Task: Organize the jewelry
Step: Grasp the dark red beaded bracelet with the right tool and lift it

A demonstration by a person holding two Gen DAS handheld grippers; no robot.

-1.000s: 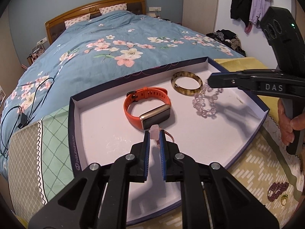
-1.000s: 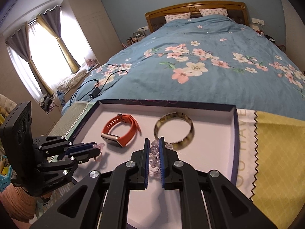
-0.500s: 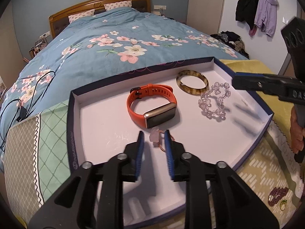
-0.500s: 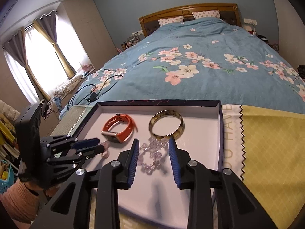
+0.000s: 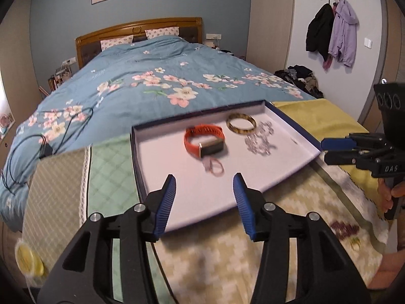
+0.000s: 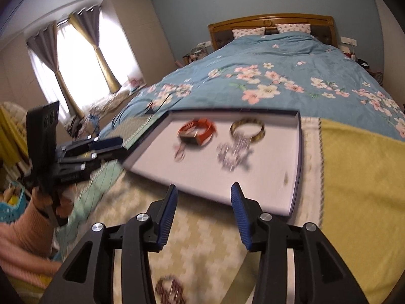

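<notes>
My bed (image 5: 152,81) — patterned cloths (image 5: 215,261) at six o'clock, shallow tray (image 5: 141,167) on them, black cable (image 5: 25,152) at nine.

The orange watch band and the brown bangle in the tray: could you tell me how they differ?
The orange watch band carries a metal-edged rectangular face; the brown bangle is a plain, mottled ring. The band stands on edge, the bangle lies flat. The band sits nearer the tray's middle, the bangle nearer its far corner. Both are loose inside the tray.
</notes>
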